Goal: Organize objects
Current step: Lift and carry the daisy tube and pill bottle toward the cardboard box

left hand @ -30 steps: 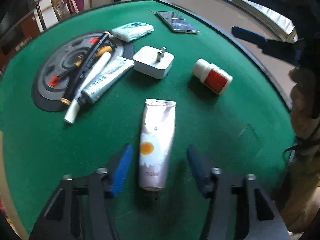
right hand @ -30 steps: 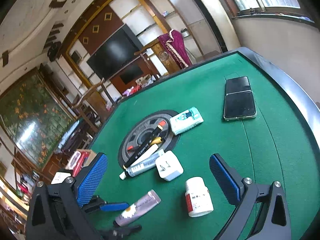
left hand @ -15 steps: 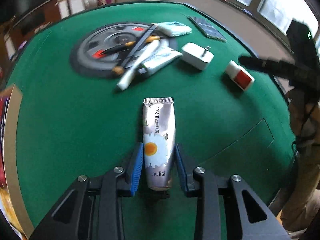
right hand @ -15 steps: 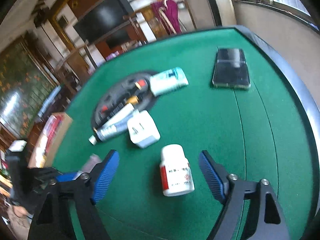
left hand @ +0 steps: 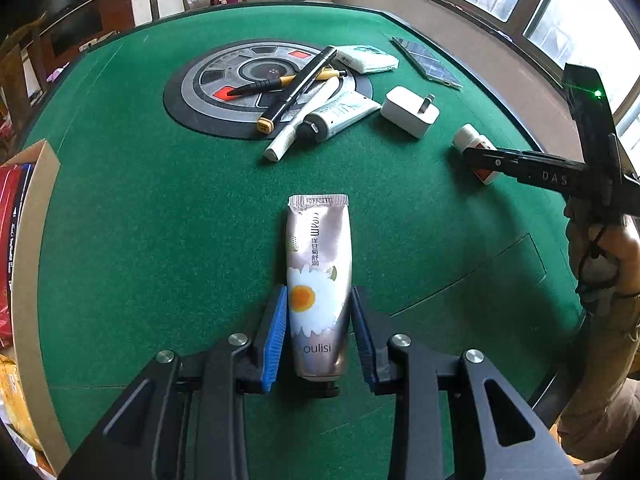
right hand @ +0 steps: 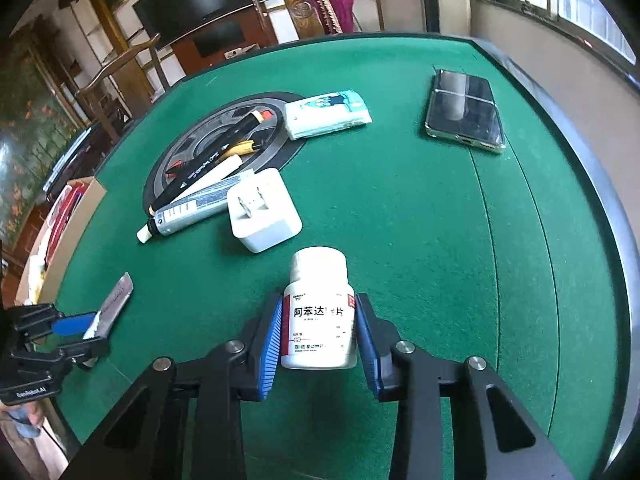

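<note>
Both grippers have closed in on their objects since the earlier frames. A second ago the left gripper point(left hand: 319, 334) stood wide apart around the silver daisy-printed cream tube point(left hand: 318, 280); its blue pads now press the tube's lower sides, clenched on it, cap end toward the camera and crimped end pointing away across the green felt table point(left hand: 160, 208). The right gripper point(right hand: 319, 334) hung fully spread above the table a second ago; its jaws have just been closing, and the white plastic pill bottle with a red-edged label point(right hand: 318, 316) now sits between them, both blue pads touching its sides. That bottle lies on the felt with its cap pointing away, just short of the white square plug adapter point(right hand: 262, 210).

Beyond the adapter, a black marker point(right hand: 208, 164), a white pen point(right hand: 192, 196) and a grey-white tube point(right hand: 200, 204) lie crossed on the round grey-and-black disc point(right hand: 192, 140) set in the table's middle. A white-and-teal tissue packet point(right hand: 328, 112) rests at the disc's edge, and a dark smartphone point(right hand: 464, 110) lies well apart toward the rim.
</note>
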### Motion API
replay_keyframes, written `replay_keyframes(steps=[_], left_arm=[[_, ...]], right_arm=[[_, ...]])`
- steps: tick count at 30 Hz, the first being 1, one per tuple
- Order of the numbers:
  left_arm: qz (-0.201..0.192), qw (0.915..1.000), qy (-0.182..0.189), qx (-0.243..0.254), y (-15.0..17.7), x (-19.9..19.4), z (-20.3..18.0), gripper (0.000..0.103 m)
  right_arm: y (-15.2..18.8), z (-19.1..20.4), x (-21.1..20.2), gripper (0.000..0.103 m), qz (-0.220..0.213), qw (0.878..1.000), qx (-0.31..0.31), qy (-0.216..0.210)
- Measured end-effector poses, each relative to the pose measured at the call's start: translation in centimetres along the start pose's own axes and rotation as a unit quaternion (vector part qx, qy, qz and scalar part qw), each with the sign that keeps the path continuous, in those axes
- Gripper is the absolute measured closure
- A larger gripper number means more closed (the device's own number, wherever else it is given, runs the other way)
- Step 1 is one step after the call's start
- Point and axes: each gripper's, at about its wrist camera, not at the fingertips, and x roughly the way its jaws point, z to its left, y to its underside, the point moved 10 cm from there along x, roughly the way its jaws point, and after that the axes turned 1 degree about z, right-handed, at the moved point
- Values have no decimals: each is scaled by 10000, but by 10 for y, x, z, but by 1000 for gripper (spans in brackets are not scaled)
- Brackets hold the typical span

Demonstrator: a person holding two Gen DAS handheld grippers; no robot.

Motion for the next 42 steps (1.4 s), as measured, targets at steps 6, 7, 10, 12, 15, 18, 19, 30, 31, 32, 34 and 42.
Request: replay_keyframes(steps=[6, 7, 10, 12, 15, 18, 19, 30, 31, 32, 34, 42], left_arm=[[-128, 9999, -101, 31, 1, 0, -1, 72], [-138, 9999, -86, 1, 1, 0, -1, 72], [-173, 9998, -7, -100, 2, -2, 1, 72], [-204, 9995, 97, -208, 3, -4, 3, 72], [-253, 9988, 197, -365, 4, -6, 6, 72], [-321, 9979, 245, -499, 5, -10, 12, 72], [-347, 9977, 245, -528, 6, -11, 14, 72], [-683, 9934, 239, -893, 13, -37, 44, 72], [-684, 9933, 228, -903, 14, -37, 46, 72], [-694, 9931, 218, -917, 14, -38, 48, 72], [-735, 9926, 216, -942, 14, -40, 50, 72], [-905, 9914, 270, -902, 12, -48, 45, 72]], right_arm=[[1, 29, 1, 66, -26, 9978, -91, -651], [0, 34, 0, 66, -50, 9972, -112, -736], [-1, 52, -1, 66, -86, 9923, -17, -1233], [-1, 63, -2, 66, -101, 9894, 24, -1450], [-3, 77, -4, 66, -194, 9862, 66, -1643], [-8, 95, -6, 66, -336, 9821, 165, -1848], [-8, 95, -6, 66, -336, 9821, 165, -1848], [-9, 164, 0, 65, -398, 9761, -134, -2131], [-7, 167, 1, 65, -377, 9763, -176, -2124], [-5, 170, 3, 65, -366, 9767, -225, -2101], [-3, 172, 4, 65, -361, 9763, -282, -2114], [-3, 163, 3, 65, -380, 9752, -171, -2173]])
